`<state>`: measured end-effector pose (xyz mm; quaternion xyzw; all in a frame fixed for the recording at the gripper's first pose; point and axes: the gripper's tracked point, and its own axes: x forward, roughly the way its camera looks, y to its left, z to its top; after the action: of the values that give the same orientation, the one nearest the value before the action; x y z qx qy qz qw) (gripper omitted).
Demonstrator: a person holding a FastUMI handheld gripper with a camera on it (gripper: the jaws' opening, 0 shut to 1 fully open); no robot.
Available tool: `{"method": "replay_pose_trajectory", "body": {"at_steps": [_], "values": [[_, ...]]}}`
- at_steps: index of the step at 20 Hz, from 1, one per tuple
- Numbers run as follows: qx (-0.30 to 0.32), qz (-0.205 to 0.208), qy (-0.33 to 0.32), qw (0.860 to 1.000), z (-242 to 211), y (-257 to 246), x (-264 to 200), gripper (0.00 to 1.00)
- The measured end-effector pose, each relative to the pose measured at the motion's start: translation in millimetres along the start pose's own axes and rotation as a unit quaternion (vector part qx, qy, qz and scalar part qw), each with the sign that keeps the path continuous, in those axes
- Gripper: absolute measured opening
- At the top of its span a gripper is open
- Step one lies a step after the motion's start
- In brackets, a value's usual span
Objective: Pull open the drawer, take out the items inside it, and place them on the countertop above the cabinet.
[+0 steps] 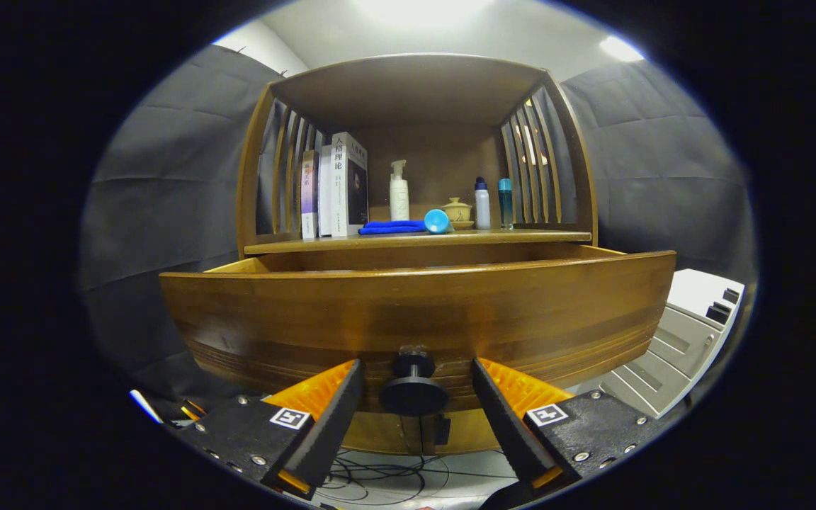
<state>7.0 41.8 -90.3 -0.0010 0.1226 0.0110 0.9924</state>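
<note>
A wooden cabinet's drawer (415,312) stands pulled out toward me, its wide front panel close ahead. Its round dark knob (413,388) sits between my two fingers, with a gap on each side, so neither finger touches it. My gripper (415,382) is open around the knob. The drawer's inside is hidden behind its front panel. Above it runs the countertop (418,241), where a folded blue cloth (392,227) and a light blue cup (438,221) on its side lie near the front.
On the countertop stand books (333,185) at the left, a white pump bottle (399,191), a small lidded bowl (457,210) and two slim bottles (493,203). A grey-white box (677,340) sits right of the drawer. Cables (380,474) lie on the floor below.
</note>
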Motion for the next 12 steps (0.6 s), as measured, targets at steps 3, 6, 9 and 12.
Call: {"method": "replay_pose_trajectory", "body": {"at_steps": [3,6,9,12], "values": [[0.001,-0.001,-0.005,1.000,6.4,0.0,13.3,0.95],[0.003,-0.002,0.003,1.000,5.2,0.1,22.4,0.95],[0.000,-0.003,0.002,1.000,8.8,0.2,37.2,0.95],[0.001,-0.003,-0.002,1.000,10.9,0.3,49.1,0.95]]}}
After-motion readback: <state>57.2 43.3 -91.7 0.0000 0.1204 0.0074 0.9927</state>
